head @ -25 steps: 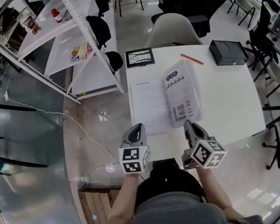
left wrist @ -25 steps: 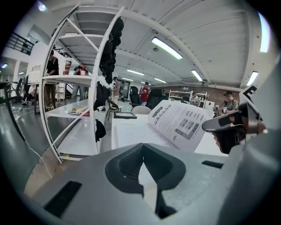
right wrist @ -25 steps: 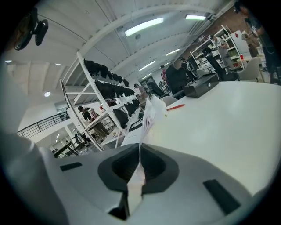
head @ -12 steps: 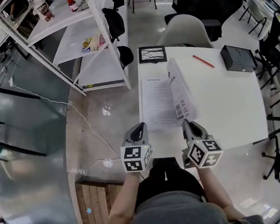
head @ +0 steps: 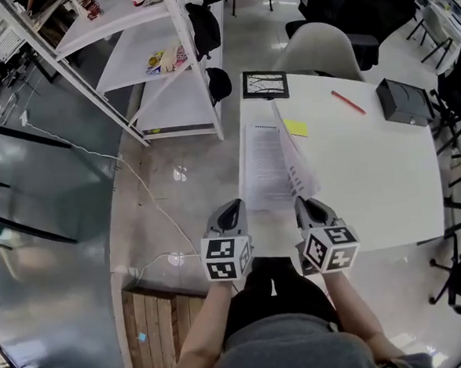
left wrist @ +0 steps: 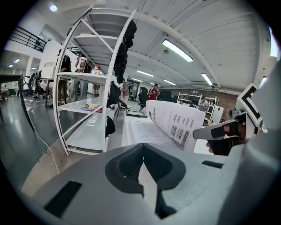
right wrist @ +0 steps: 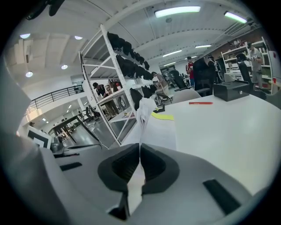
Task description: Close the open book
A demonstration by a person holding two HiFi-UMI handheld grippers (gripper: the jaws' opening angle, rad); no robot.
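An open book (head: 265,167) lies on the white table (head: 372,185), its left page flat. Its right-hand leaf (head: 297,171) stands nearly upright over the spine, with my right gripper (head: 305,206) shut on its near bottom corner. In the right gripper view the thin paper (right wrist: 142,112) runs edge-on down between the closed pads of that gripper (right wrist: 139,149). In the left gripper view the raised leaf (left wrist: 175,125) shows its printed side. My left gripper (head: 230,210) hovers by the table's near left corner, left of the book, shut with nothing in it (left wrist: 142,147).
A yellow sticky note (head: 295,127) lies right of the book. Farther back are a red pen (head: 349,102), a black box (head: 404,102) and a black-framed picture (head: 264,84). A white shelf rack (head: 166,58) stands left of the table, a white chair (head: 319,47) behind it.
The right-hand leaf has swung up from lying flat to nearly upright, carried leftward by my right gripper. The yellow note under it has come into sight. My left gripper has shifted slightly right.
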